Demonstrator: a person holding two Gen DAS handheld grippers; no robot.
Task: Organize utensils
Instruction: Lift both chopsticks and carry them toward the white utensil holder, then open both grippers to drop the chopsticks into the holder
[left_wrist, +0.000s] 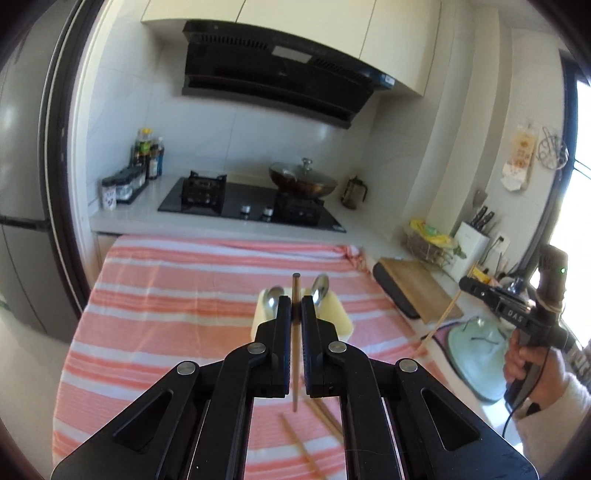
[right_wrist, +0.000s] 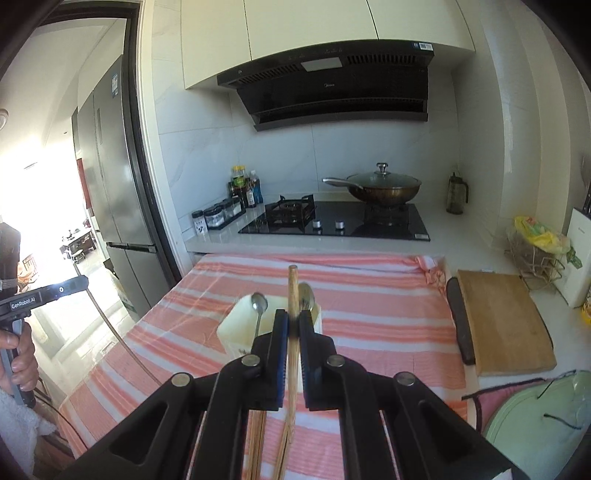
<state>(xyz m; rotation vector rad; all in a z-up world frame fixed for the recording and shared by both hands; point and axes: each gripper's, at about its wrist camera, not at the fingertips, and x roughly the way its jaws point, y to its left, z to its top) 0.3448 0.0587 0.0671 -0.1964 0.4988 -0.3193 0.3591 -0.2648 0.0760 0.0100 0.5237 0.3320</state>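
Wooden chopstick (left_wrist: 295, 332) pinched upright between left tool (left_wrist: 295, 306) pads.

The striped cloth (right_wrist: 369, 306) over the desk is soft woven fabric, matt. Both tongs, left (left_wrist: 296, 302) and right (right_wrist: 293, 317), are matt black plastic with shiny metal rivets. Each grips a smooth wooden chopstick (left_wrist: 296, 332) (right_wrist: 292, 295). At twelve o'clock beyond them, glossy metal spoons (right_wrist: 259, 302) stand in a cream plastic holder (right_wrist: 236, 325). At three o'clock lies a matt wooden cutting board (right_wrist: 506, 321).
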